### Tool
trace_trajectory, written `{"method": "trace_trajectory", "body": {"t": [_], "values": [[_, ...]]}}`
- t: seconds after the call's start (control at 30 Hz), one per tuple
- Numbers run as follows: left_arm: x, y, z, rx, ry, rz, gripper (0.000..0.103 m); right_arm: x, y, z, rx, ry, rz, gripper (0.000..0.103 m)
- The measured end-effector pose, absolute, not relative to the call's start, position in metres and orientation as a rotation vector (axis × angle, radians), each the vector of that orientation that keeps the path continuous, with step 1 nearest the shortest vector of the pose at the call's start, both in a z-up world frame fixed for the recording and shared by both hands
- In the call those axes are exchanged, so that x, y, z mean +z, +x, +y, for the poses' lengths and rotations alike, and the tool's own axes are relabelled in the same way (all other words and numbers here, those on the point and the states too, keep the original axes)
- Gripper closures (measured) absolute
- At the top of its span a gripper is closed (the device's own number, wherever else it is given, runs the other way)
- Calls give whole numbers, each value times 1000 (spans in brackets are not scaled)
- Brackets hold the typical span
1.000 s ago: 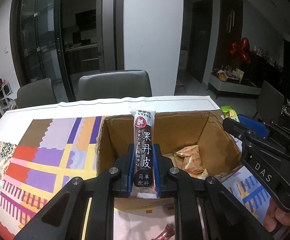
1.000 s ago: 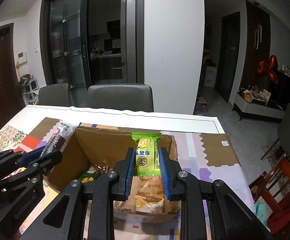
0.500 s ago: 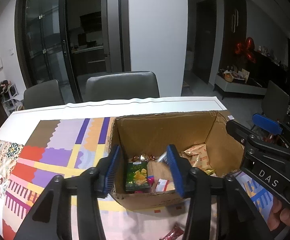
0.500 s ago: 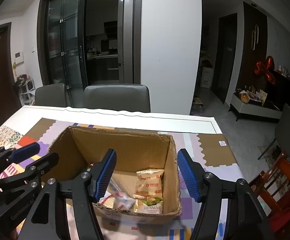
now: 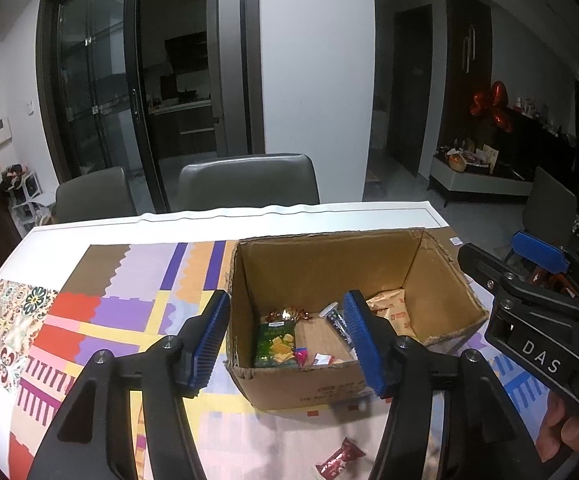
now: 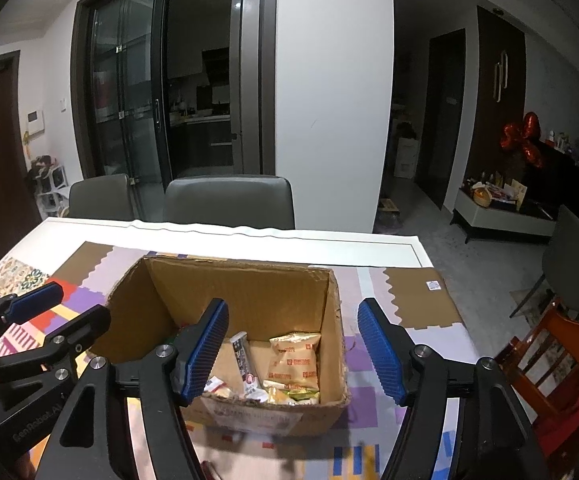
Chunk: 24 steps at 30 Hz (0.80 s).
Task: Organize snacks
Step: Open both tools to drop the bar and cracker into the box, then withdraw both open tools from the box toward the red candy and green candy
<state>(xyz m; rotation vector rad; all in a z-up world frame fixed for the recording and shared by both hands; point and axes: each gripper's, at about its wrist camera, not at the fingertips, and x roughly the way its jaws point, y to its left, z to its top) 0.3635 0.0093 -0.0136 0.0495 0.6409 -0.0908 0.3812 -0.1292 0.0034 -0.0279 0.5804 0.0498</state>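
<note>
An open cardboard box [image 5: 329, 264] [image 6: 249, 292] stands on the table and holds several snack packets. Inside lie a green chip packet [image 5: 275, 344], a dark fruit-leather stick [image 5: 339, 322] [image 6: 243, 360], a tan biscuit packet [image 5: 393, 308] [image 6: 293, 360] and a green snack packet [image 6: 299, 394]. My left gripper [image 5: 285, 344] is open and empty, just in front of the box's near left wall. My right gripper [image 6: 293, 354] is open and empty above the box's near right part. A red packet [image 5: 339, 460] lies on the table in front of the box.
A patchwork tablecloth [image 5: 121, 304] covers the white table [image 6: 249, 234]. Two grey chairs [image 5: 245, 182] [image 5: 93, 196] stand at the far edge. A wooden chair [image 6: 557, 352] is at the right. The right gripper's body [image 5: 529, 320] shows right of the box.
Both grippers opened. The left let go of the fruit-leather stick and the right let go of the green packet; both now lie in the box. Both grippers drew back a little.
</note>
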Motion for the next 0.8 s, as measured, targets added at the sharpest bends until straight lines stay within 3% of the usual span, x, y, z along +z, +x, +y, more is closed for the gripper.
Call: {"method": "trace_trajectory", "body": {"t": [0.8], "values": [[-1, 319, 17, -95, 72, 607, 35, 20, 327, -126, 30, -30, 546, 35]]}}
